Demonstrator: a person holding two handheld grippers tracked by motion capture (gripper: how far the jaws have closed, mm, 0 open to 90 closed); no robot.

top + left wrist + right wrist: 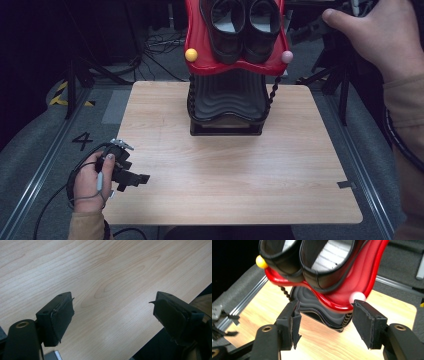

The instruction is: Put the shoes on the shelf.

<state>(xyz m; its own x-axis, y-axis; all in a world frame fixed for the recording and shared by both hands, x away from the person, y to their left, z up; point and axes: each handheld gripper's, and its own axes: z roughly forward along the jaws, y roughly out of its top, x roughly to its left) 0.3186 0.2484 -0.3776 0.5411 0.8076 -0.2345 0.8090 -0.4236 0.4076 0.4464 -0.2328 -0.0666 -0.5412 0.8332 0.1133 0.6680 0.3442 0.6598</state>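
Observation:
A pair of black shoes [244, 26] sits side by side on the red top shelf [200, 52] of a small rack at the table's far middle. A yellow ball [191, 54] and a pink ball [287, 56] tip the shelf's front corners. Below it is a black wavy shelf [227, 97]. In the right gripper view the shoes [322, 262] and red shelf [362, 277] loom just beyond my open right gripper [325, 325], which holds nothing. My left gripper [137, 180] hovers low over the table's near left corner, open [112, 315] and empty.
The wooden table [250, 175] stretches bare in front of the rack. A person's right hand [385, 35] is raised at the far right, level with the rack top. Metal rails [50, 150] and cables lie on the grey floor around the table.

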